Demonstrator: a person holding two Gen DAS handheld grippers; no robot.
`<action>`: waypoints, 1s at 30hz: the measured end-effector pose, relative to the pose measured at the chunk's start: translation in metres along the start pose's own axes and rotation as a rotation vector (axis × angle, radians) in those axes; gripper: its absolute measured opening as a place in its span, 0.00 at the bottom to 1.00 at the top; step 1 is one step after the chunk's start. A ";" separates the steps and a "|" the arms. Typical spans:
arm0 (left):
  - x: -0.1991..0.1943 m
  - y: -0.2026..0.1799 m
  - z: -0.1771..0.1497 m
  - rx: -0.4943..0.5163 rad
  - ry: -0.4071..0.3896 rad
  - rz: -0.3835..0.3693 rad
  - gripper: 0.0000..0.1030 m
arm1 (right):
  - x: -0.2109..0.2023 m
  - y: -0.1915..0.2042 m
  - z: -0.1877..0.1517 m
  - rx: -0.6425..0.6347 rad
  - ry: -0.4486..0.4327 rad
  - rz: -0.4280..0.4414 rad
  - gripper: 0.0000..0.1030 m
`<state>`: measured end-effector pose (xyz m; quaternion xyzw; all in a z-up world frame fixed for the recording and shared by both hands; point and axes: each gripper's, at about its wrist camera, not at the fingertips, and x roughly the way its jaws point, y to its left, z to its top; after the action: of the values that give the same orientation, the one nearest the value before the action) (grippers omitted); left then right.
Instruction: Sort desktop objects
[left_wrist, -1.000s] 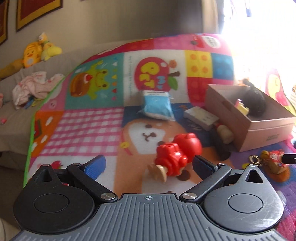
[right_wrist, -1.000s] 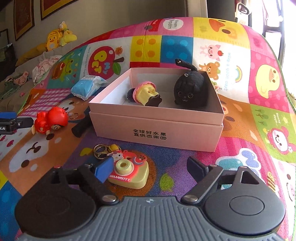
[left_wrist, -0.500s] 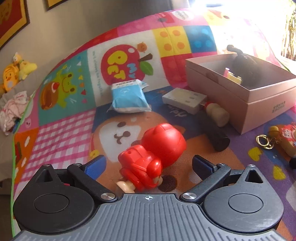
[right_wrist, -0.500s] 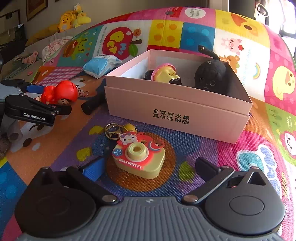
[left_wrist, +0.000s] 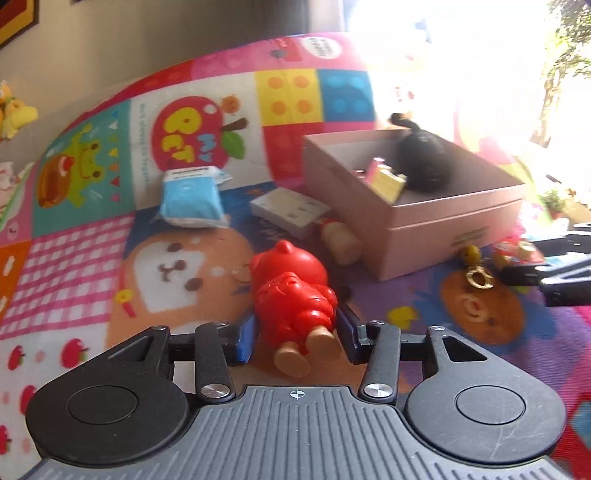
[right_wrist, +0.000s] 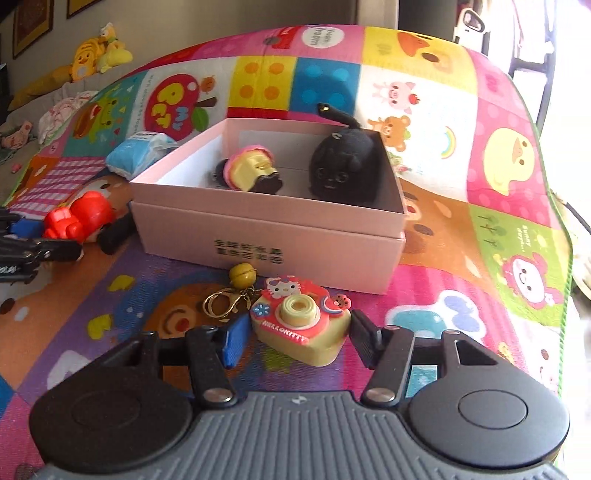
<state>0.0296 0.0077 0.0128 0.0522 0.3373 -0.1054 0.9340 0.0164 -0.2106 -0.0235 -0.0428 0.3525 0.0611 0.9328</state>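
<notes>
A red toy figure (left_wrist: 291, 288) lies on the colourful play mat, feet towards the camera. My left gripper (left_wrist: 295, 332) has its jaws closing on it, both pads against its sides. A Hello Kitty toy camera (right_wrist: 299, 317) with a keyring and yellow bell (right_wrist: 242, 275) lies in front of the pink box (right_wrist: 266, 240). My right gripper (right_wrist: 299, 338) straddles the camera, jaws closing, pads touching its sides. Inside the box are a black cat plush (right_wrist: 343, 173) and a pink and yellow toy (right_wrist: 251, 171). The red figure (right_wrist: 79, 218) also shows at the right wrist view's left edge.
A blue tissue pack (left_wrist: 188, 199), a small white box (left_wrist: 291, 210) and a black-handled toy with a cream head (left_wrist: 340, 240) lie left of the pink box. Plush toys (right_wrist: 96, 51) and clothes sit on the sofa behind. The mat's green edge (right_wrist: 554, 184) runs along the right.
My left gripper came forward around the red figure and its jaws narrowed onto it. My right gripper moved up to the toy camera and its jaws closed in from wide.
</notes>
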 end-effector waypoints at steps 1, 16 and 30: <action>-0.003 -0.009 0.000 0.002 0.002 -0.036 0.50 | -0.001 -0.006 0.000 0.015 0.000 -0.010 0.63; -0.033 -0.021 0.005 -0.050 -0.073 -0.124 0.98 | -0.038 0.025 0.013 -0.084 -0.141 0.112 0.80; -0.023 0.061 0.007 -0.306 -0.041 0.255 1.00 | 0.009 0.167 0.018 -0.478 -0.005 0.314 0.45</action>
<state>0.0312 0.0693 0.0345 -0.0502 0.3209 0.0654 0.9435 0.0110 -0.0421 -0.0221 -0.2063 0.3281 0.2861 0.8763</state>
